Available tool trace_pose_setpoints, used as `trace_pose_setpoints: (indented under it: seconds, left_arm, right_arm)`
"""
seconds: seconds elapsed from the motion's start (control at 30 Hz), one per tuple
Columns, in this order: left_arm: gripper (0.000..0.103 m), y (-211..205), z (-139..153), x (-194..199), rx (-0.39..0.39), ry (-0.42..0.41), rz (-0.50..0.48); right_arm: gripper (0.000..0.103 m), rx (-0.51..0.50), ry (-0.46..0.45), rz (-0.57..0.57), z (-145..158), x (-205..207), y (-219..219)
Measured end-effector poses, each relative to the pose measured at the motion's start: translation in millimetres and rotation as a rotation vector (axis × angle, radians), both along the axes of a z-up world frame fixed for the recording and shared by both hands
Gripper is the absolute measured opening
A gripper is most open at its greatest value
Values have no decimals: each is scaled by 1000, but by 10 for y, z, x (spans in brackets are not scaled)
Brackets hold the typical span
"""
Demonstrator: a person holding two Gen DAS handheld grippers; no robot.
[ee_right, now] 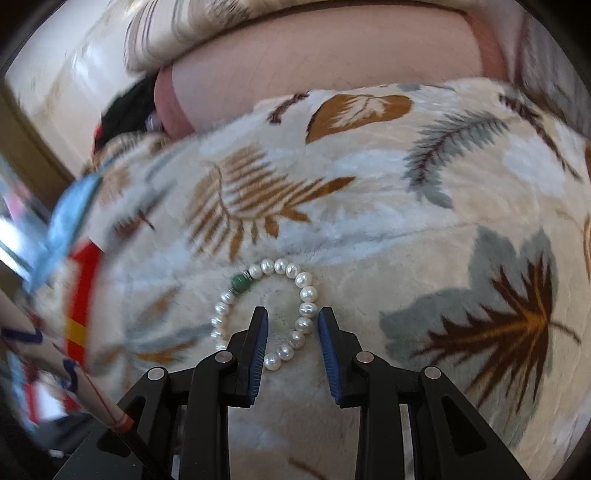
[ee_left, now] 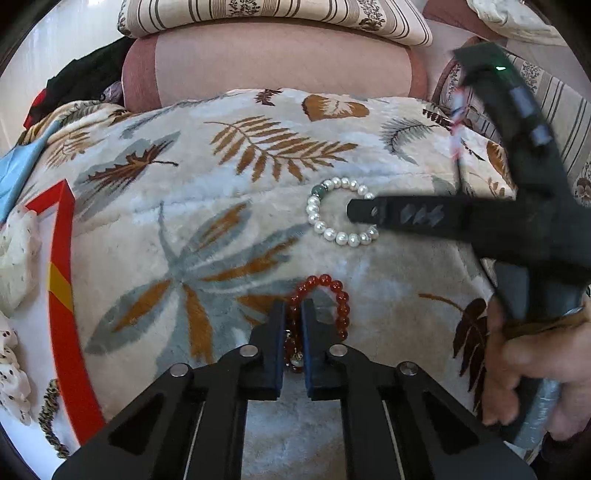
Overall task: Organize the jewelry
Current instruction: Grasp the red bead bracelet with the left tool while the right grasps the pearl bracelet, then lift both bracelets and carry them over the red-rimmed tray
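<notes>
A red bead bracelet [ee_left: 334,295] lies on a leaf-patterned blanket [ee_left: 221,229]. My left gripper [ee_left: 294,308] is shut on its near side, with beads pinched between the pads. A white pearl bracelet [ee_left: 325,225] with one green bead lies farther back. My right gripper [ee_left: 356,211] reaches in from the right over that pearl bracelet. In the right wrist view the right gripper [ee_right: 292,314] is open, its jaws straddling the right side of the pearl bracelet [ee_right: 304,308]; the left finger [ee_right: 258,332] sits inside the ring.
A red box [ee_left: 61,295] with a white inside stands at the left and holds scrunchies [ee_left: 16,254]. It also shows in the right wrist view [ee_right: 79,295]. A pink bolster [ee_left: 273,66] and striped pillows [ee_left: 280,14] lie behind the blanket.
</notes>
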State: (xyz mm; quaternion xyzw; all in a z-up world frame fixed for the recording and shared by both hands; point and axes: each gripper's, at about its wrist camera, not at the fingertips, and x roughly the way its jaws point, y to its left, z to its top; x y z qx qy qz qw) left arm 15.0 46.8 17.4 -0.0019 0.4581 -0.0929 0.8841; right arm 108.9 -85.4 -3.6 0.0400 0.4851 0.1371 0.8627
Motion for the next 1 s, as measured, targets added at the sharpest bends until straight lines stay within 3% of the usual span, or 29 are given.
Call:
trace_pose_setpoints:
  seconds: [0.03,0.1,0.3,0.57,0.67,1.0]
  left_arm:
    - [7,15,4,4,-10,0,0]
    - [7,68,26,10,-43,-1,8]
    - [7,149,107,26,-109,-22,20]
    - [7,247,340,-27,-171,-104,25]
    - [7,313,430,-44,-188,-136,34]
    - [7,313,468,-49,-98,-182,50]
  right_arm:
    - [16,-61,-16,12,11,-13,68]
    - [11,-130,-47,22,56,-44,131]
    - [11,22,-61,-40,244,-92,-167]
    - [11,229,-156,-12,620,-254,-233]
    - [11,263,-185,0,712,-312,-204]
    - [11,326,-154,8,675,-333,-224]
